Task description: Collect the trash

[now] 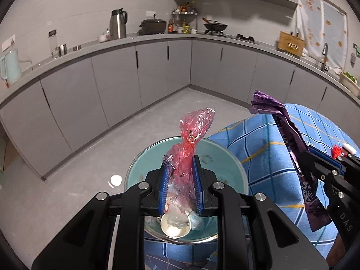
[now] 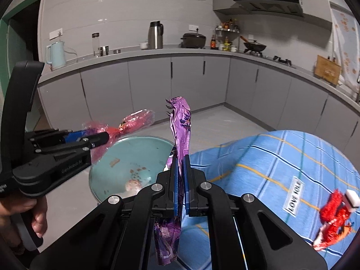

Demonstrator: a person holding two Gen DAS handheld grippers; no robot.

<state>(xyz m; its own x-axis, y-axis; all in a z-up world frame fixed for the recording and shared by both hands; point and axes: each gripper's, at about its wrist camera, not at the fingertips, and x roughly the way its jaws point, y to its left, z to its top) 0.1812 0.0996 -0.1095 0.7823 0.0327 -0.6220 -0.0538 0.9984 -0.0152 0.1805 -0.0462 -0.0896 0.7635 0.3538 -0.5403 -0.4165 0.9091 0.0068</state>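
Observation:
My left gripper (image 1: 180, 166) is shut on a crumpled red and clear plastic wrapper (image 1: 191, 132) and holds it over a teal bin (image 1: 227, 157) that stands on the floor beside the table. It also shows in the right wrist view (image 2: 105, 138) with the red wrapper (image 2: 135, 121) above the bin (image 2: 108, 173). My right gripper (image 2: 181, 164) is shut on a long purple foil wrapper (image 2: 181, 121), held upright at the bin's right rim. In the left wrist view the right gripper (image 1: 308, 155) and the purple wrapper (image 1: 290, 135) are to the right of the bin.
A table with a blue checked cloth (image 2: 281, 168) lies to the right, with a red wrapper (image 2: 333, 216) and a small white block (image 2: 352, 199) on it. Grey cabinets and a worktop (image 1: 157, 40) with kettles, pots and a stove run around the room. Scraps lie inside the bin.

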